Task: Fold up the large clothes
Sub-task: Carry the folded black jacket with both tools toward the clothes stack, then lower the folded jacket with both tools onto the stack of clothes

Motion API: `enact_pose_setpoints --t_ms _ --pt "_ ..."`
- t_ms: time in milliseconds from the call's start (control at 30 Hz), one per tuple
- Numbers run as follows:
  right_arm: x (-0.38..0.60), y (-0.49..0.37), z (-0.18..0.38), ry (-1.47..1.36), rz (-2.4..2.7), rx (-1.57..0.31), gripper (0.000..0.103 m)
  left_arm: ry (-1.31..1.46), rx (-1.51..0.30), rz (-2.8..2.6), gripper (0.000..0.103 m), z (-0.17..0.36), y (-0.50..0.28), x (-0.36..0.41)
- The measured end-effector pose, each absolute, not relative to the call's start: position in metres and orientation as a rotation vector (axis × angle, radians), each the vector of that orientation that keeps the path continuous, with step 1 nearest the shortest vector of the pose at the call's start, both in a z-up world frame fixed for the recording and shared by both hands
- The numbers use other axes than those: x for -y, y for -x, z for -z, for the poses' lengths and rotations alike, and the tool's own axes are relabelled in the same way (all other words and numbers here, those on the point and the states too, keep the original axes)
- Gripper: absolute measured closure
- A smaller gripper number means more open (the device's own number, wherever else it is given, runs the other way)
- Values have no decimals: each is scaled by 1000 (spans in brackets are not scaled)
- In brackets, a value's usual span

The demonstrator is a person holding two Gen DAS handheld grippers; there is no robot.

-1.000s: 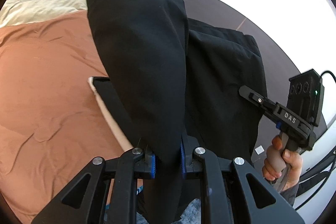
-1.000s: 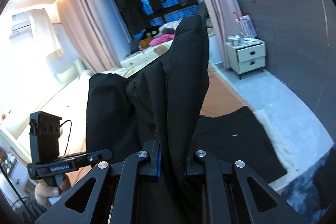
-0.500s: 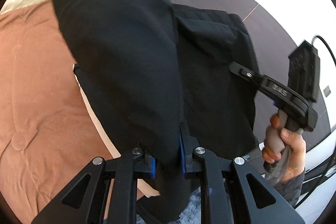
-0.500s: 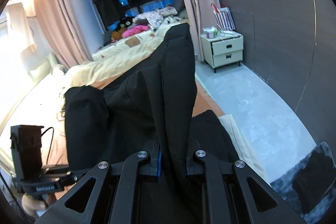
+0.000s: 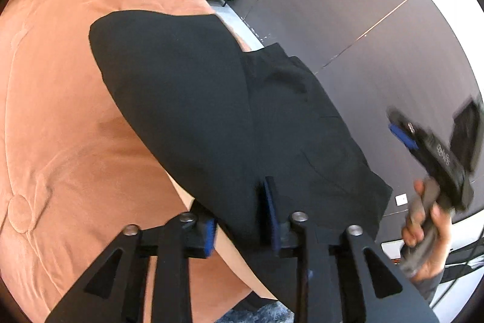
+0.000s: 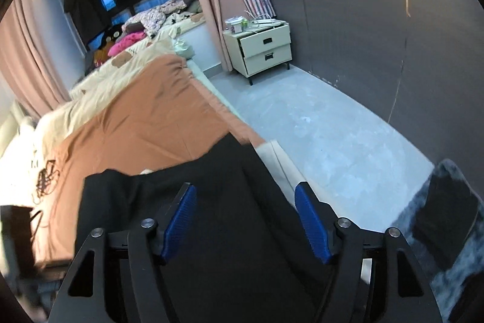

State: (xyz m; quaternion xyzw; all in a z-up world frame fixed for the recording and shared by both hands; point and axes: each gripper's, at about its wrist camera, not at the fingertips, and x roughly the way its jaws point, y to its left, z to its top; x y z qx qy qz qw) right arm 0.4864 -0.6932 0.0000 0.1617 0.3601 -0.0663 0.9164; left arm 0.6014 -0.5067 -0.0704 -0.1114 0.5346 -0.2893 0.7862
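A large black garment (image 5: 187,99) lies folded over on the orange-brown bed cover (image 5: 60,111), near the bed's edge. My left gripper (image 5: 239,208) is low over its near edge. Its jaws are opening, and a fold of the cloth still sits loosely between the blue pads. My right gripper (image 6: 245,186) hovers just above the same garment (image 6: 211,202). Its jaws are opening too, wide apart with nothing pinched; the cloth lies flat beneath them. In the left wrist view the right gripper (image 5: 399,126) shows blurred at the right, held by a hand (image 5: 423,232).
The bed cover (image 6: 145,117) runs back to cream bedding and a pile of clothes (image 6: 145,26) by the window. A cream nightstand (image 6: 263,47) stands against the grey wall beside bare grey floor (image 6: 317,126). A dark rug with a black item (image 6: 441,217) lies at the right.
Both grippers came down toward the bed with the raised garment. Their jaws then spread, the right much wider. The cloth dropped from the right gripper and now lies on the bed.
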Motion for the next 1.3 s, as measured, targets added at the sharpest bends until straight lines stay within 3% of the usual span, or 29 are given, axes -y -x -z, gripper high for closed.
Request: enact_pose_setpoints --t_ms 33,100,167,533,600,733,800,1000,1300 --pt "697 -472 1 -343 159 -740 35 219 -1143 616 59 73 -604 505" --pt "702 -447 8 -392 169 -738 27 146 -1110 576 36 73 -601 504" --pt "704 -416 21 -446 145 -723 20 130 -1096 589 31 75 -601 499" --pt "689 -326 98 -703 59 -659 17 217 -1045 615 31 89 -598 446" --pt "684 -334 107 -733 -3 -664 34 223 -1067 617 39 95 -601 450" --pt "683 -358 115 -747 0 -697 53 272 -1088 622 53 107 -620 465" --pt "689 -359 112 -757 4 -674 73 269 -1082 613 56 106 -624 468" --pt "689 -359 87 -704 14 -592 86 243 -1040 605 59 92 -635 481" --pt "707 -381 107 -746 197 -562 89 152 -951 590 59 84 -654 510"
